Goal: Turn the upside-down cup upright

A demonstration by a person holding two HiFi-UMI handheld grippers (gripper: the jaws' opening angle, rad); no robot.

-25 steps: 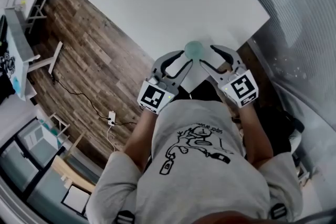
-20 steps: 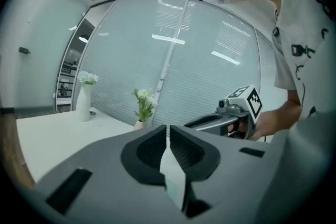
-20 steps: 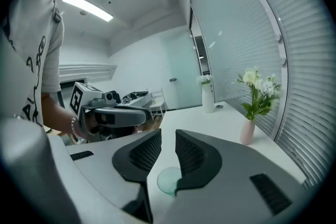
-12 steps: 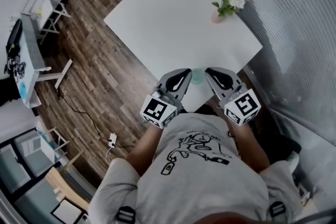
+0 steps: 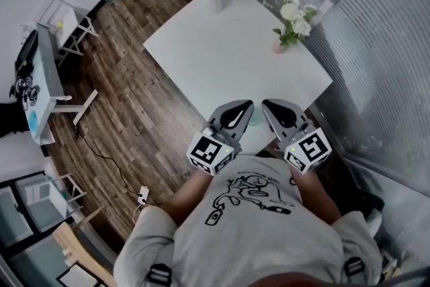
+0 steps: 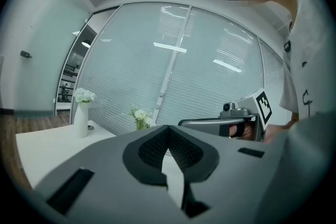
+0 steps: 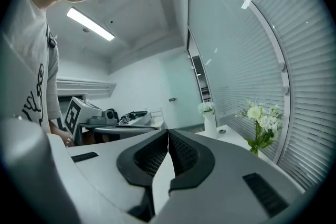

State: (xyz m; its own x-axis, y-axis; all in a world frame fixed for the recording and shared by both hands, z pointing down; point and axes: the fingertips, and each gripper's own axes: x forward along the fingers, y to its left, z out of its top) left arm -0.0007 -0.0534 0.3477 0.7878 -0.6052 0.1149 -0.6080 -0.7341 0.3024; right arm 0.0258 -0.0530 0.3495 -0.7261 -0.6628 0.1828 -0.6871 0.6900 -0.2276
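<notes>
Fingers (image 6: 149, 150) on the left gripper (image 6: 168, 128) are clenched tight on nothing. Same deal for the right gripper (image 7: 168, 131), whose jaws have only just finished closing with nothing between them either. Both are held side by side over the near edge of the white square table (image 5: 222, 57), and the small pale teal cup (image 5: 256, 116) sits on that edge, peeking out in the gap between them, though so little of it shows that I honestly can't tell if it's upright or upside-down.
</notes>
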